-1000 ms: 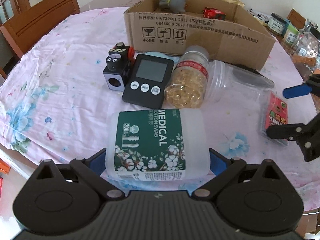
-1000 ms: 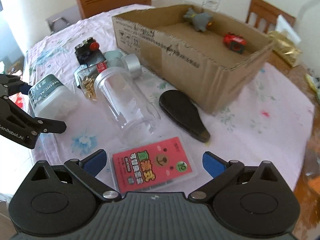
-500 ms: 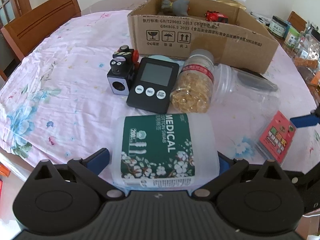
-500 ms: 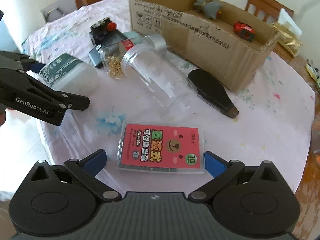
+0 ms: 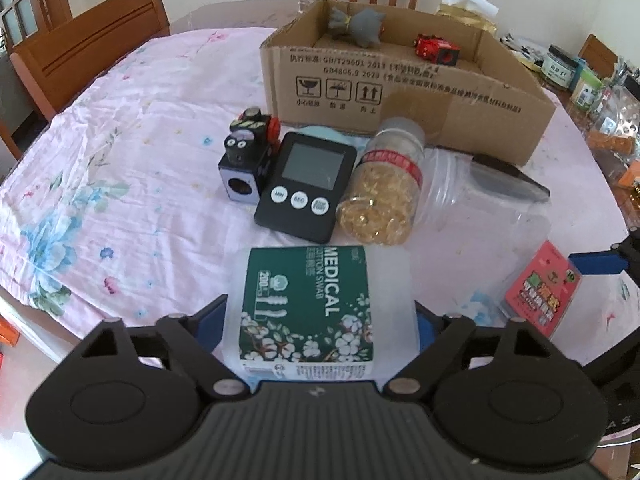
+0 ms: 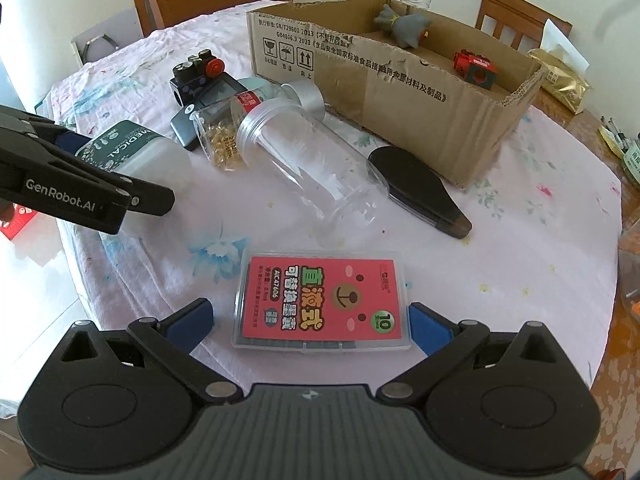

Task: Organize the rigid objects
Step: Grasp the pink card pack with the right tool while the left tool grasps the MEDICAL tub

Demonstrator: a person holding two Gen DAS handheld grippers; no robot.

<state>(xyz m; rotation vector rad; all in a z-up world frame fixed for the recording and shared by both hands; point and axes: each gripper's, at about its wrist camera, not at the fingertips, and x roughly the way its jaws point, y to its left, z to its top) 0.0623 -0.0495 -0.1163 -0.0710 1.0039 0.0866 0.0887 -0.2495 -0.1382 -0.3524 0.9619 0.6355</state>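
Twin claws straddle their picks
Left claw (image 5: 318, 322) hugs the swab tub (image 5: 316, 308); right claw (image 6: 310, 320), wide, brackets the red case (image 6: 322, 304): close squarely, lift level.

**Materials and finishes on the table**

We are seeing a thin, wrinkled floral cloth (image 5: 120, 168) covering the table, a matt corrugated cardboard box (image 6: 400, 96) with torn edges, a clear smooth plastic jar (image 6: 312, 160), a frosted plastic cotton swab tub (image 5: 320, 304) wearing a glossy paper label, and a glossy black plastic timer (image 5: 306, 184).
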